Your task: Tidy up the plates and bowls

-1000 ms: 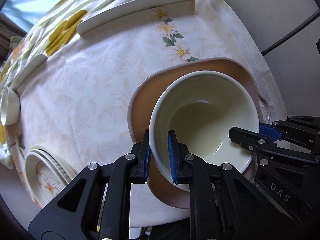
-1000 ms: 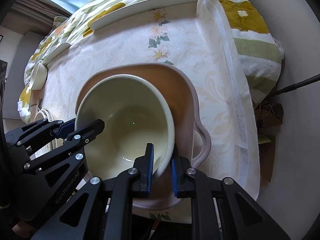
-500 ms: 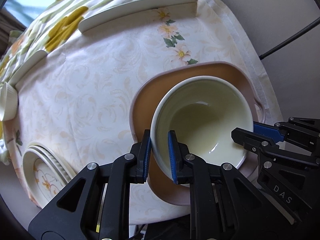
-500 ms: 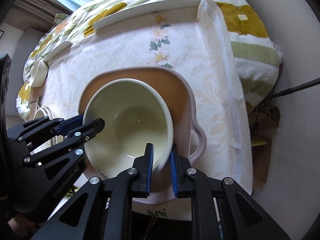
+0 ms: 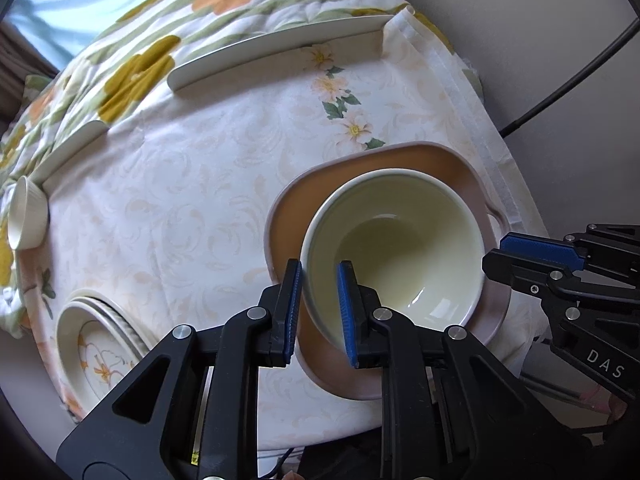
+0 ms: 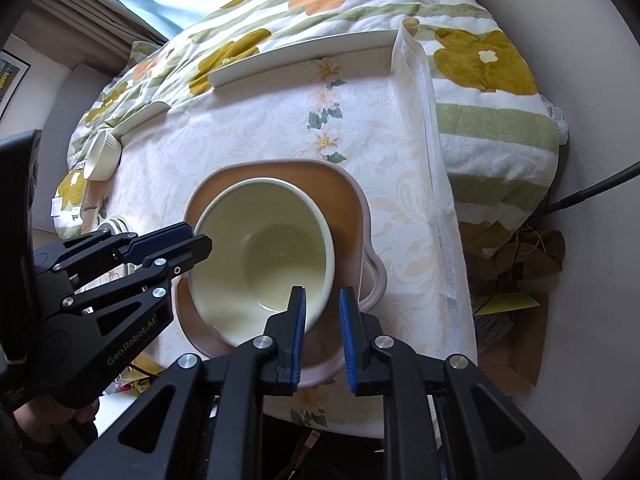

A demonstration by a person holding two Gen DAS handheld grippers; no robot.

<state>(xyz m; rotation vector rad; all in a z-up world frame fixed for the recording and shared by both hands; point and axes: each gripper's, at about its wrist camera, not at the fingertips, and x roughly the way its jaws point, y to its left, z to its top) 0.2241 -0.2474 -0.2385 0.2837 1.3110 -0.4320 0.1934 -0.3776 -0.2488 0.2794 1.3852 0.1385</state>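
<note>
A cream bowl (image 5: 400,248) sits on a brown handled plate (image 5: 304,208) on the tablecloth; both also show in the right wrist view, the bowl (image 6: 264,256) on the plate (image 6: 344,196). My left gripper (image 5: 319,312) straddles the bowl's near-left rim, its jaws parted and slack around the wall. My right gripper (image 6: 322,332) straddles the bowl's right rim, also parted, with its outer pad clear of the wall. Each gripper shows in the other's view: the right one (image 5: 532,256) and the left one (image 6: 168,244).
A stack of flower-painted plates (image 5: 100,352) sits near left. A small white ramekin (image 5: 28,216) lies at the far left. Two long white plates (image 5: 276,54) rest at the far edge against a flowered blanket (image 6: 480,60). The table edge drops off at right.
The bowl has come down onto the brown plate. Both grippers have widened from a tight pinch on the rim to parted jaws.
</note>
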